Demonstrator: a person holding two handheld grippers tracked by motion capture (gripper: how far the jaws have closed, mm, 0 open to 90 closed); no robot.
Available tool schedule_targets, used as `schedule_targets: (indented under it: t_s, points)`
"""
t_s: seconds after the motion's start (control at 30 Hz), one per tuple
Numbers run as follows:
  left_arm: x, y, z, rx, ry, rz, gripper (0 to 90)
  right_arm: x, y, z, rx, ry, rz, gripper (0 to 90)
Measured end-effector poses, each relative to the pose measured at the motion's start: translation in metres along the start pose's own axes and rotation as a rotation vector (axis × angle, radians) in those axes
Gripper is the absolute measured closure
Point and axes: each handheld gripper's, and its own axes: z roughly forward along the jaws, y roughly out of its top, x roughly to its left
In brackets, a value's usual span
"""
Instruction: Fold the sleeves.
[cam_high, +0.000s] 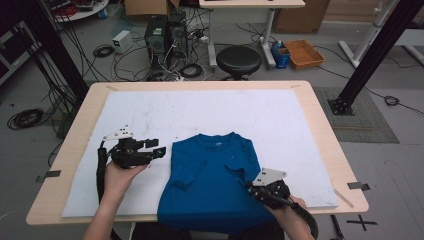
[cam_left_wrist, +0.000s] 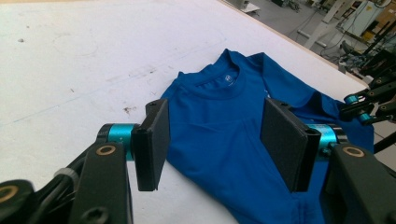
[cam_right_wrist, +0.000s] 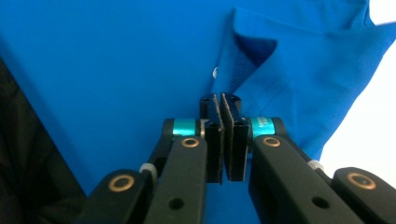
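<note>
Blue T-shirt (cam_high: 212, 180) lies flat on the table's (cam_high: 310, 107) near edge, both sleeves folded in. Right tool (cam_right_wrist: 222, 109) clenched on the right sleeve fold, likely for folding; left tool (cam_left_wrist: 212, 135) released beside the shirt, waiting

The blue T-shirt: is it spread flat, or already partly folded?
Partly folded. The blue T-shirt lies chest-up on the white mat, and both sleeves are turned inward over the body, so its sides run straight; the hem hangs over the near edge.

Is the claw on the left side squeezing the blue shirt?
No. The left claw stands wide open beside the blue shirt, with its pads apart and no cloth pinched between them.
</note>
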Motion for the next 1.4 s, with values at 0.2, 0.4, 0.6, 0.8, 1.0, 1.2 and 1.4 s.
schedule_targets:
  t_s: [0.2, 0.4, 0.6, 0.8, 1.0, 1.2, 1.4]
  points:
    - [0.0, 0.0, 0.0, -0.005, -0.002, 0.001, 42.5, -0.013, 0.002, -0.014, -0.089, 0.02, 0.061, 72.0]
    - [0.0, -0.001, 0.002, -0.002, -0.005, 0.001, 42.5, -0.034, 0.014, -0.007, -0.127, 0.0, 0.17, 73.2]
    - [-0.002, -0.001, 0.003, 0.001, -0.003, 0.003, 42.5, -0.032, 0.019, 0.013, -0.077, -0.003, 0.159, 83.4]
    - [-0.002, -0.001, 0.004, 0.007, -0.005, -0.002, 42.5, -0.025, 0.017, 0.023, -0.015, 0.035, 0.115, 87.6]
    - [-0.003, -0.001, 0.004, 0.004, -0.003, 0.002, 42.6, -0.019, 0.009, 0.017, 0.005, 0.008, 0.121, 73.2]
    - [-0.004, -0.001, 0.004, 0.008, -0.007, 0.004, 42.5, -0.018, 0.007, 0.019, 0.026, -0.001, 0.108, 82.9]
    - [-0.004, 0.0, 0.003, 0.001, -0.006, 0.004, 42.6, -0.013, 0.006, 0.013, 0.024, 0.032, 0.105, 88.4]
